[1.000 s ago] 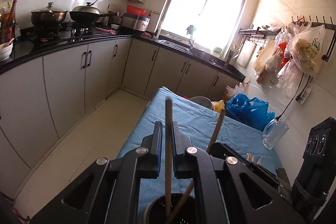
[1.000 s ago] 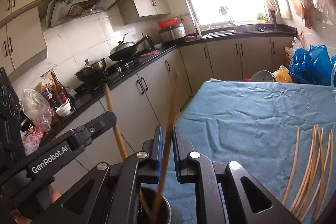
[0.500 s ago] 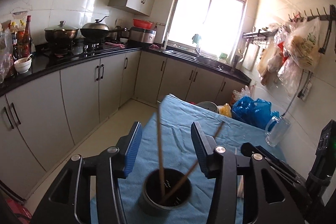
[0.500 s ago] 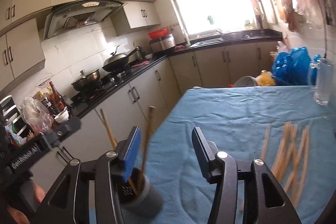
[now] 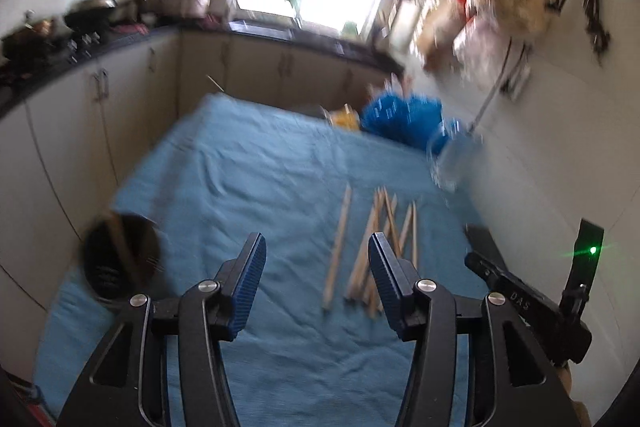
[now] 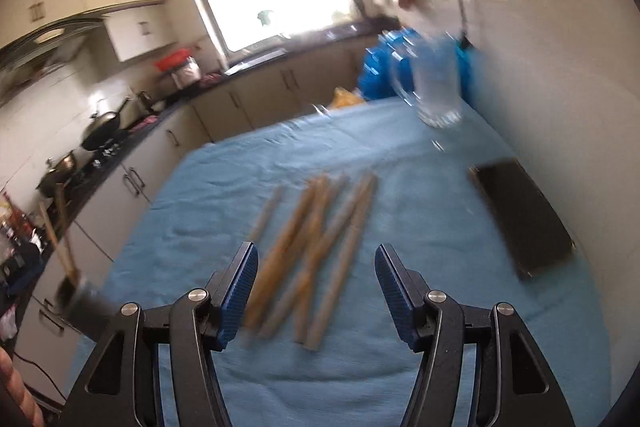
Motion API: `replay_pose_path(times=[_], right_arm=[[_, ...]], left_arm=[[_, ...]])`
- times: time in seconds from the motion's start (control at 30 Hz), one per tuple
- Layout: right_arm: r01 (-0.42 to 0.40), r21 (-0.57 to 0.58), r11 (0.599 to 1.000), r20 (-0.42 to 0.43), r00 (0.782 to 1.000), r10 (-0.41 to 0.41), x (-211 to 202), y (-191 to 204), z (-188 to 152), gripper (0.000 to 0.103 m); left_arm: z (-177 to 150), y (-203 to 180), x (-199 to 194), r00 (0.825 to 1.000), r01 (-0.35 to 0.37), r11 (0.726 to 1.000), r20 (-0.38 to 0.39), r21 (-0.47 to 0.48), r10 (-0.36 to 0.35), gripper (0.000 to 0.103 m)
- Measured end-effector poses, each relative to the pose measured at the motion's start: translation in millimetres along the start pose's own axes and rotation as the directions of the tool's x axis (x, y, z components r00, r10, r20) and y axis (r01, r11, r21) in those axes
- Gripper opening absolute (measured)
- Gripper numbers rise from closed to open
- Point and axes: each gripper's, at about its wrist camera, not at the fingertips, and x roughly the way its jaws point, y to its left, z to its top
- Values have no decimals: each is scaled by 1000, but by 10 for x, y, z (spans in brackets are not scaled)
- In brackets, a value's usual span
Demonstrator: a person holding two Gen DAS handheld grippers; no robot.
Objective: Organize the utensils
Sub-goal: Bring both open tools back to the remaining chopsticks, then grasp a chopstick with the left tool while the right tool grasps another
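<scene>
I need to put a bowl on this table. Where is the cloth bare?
Bare blue cloth lies between the black holder at the left edge and the loose chopsticks, running to the far end. The near strip under the open left gripper is free too. The right side is crowded: chopsticks, glass jug, black slab.

Ahead of me a blue cloth [image 5: 256, 171] covers the tabletop. A clear glass jug [image 6: 434, 87] stands near its far right corner, blue plastic bags [image 5: 400, 119] just behind it. A black phone [image 6: 524, 219] lies along the right edge. A wok [image 6: 102, 127] sits on the stove to my left.
</scene>
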Motion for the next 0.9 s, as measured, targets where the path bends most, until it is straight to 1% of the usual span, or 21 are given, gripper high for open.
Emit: replay_pose_path(times=[0.1, 0.13, 0.2, 0.23, 0.33, 0.37, 0.47, 0.53, 0.6, 0.63, 0.67, 0.7, 0.77, 0.8, 0.83, 0.87, 0.9], right_arm=[[-15, 16, 1000, -64, 998, 16, 192, -158, -35, 66], [-21, 20, 1000, -83, 996, 22, 263, -182, -41, 66], [-27, 17, 1000, -118, 993, 28, 421, -223, -28, 64], [-22, 14, 1000, -129, 991, 24, 489, -239, -19, 60], [-5, 7, 1000, -187, 982, 7, 752, -281, 78, 56], [2, 7, 1000, -212, 977, -1, 854, -298, 128, 52], [14, -2, 1000, -264, 965, -14, 1054, -312, 230, 51], [37, -23, 999, -285, 958, -42, 1139, -294, 262, 50], [65, -52, 997, -314, 946, -78, 1230, -272, 284, 46], [80, -62, 995, -313, 945, -95, 1242, -260, 290, 42], [92, -75, 993, -314, 943, -111, 1262, -252, 313, 40], [99, -87, 991, -322, 939, -122, 1285, -235, 332, 39], [113, -100, 988, -332, 933, -141, 1326, -211, 381, 35], [115, -105, 988, -338, 930, -145, 1352, -197, 401, 33], [111, -104, 988, -348, 927, -140, 1382, -185, 426, 25], [107, -92, 990, -376, 917, -134, 1409, -188, 443, 7], [112, -87, 990, -397, 907, -137, 1417, -195, 428, 2]], left_arm=[[-43, -187, 472, 995, 11, 1000, -99, 9, -10, 52], [-45, -221, 592, 993, 7, 1000, -122, 12, -5, 52], [-37, -281, 883, 986, -17, 1000, -165, 15, 20, 52], [-16, -305, 1027, 984, -30, 999, -178, 17, 32, 52], [56, -390, 1428, 974, -83, 995, -205, 53, 92, 52], [82, -410, 1578, 969, -96, 993, -224, 66, 108, 52], [151, -394, 1941, 949, -133, 988, -278, 83, 151, 52], [173, -390, 2129, 936, -153, 983, -305, 98, 176, 52], [187, -391, 2294, 923, -171, 976, -324, 137, 207, 51], [188, -393, 2369, 916, -180, 971, -332, 155, 223, 46], [188, -389, 2422, 911, -179, 970, -344, 165, 227, 44], [191, -398, 2446, 910, -180, 968, -344, 177, 232, 43], [191, -441, 2480, 907, -187, 959, -338, 211, 251, 33], [186, -462, 2466, 906, -191, 956, -335, 221, 259, 16], [180, -462, 2455, 904, -195, 955, -336, 223, 263, 7], [174, -449, 2438, 903, -190, 958, -345, 215, 256, 7], [168, -434, 2416, 903, -180, 963, -355, 199, 242, 7]])
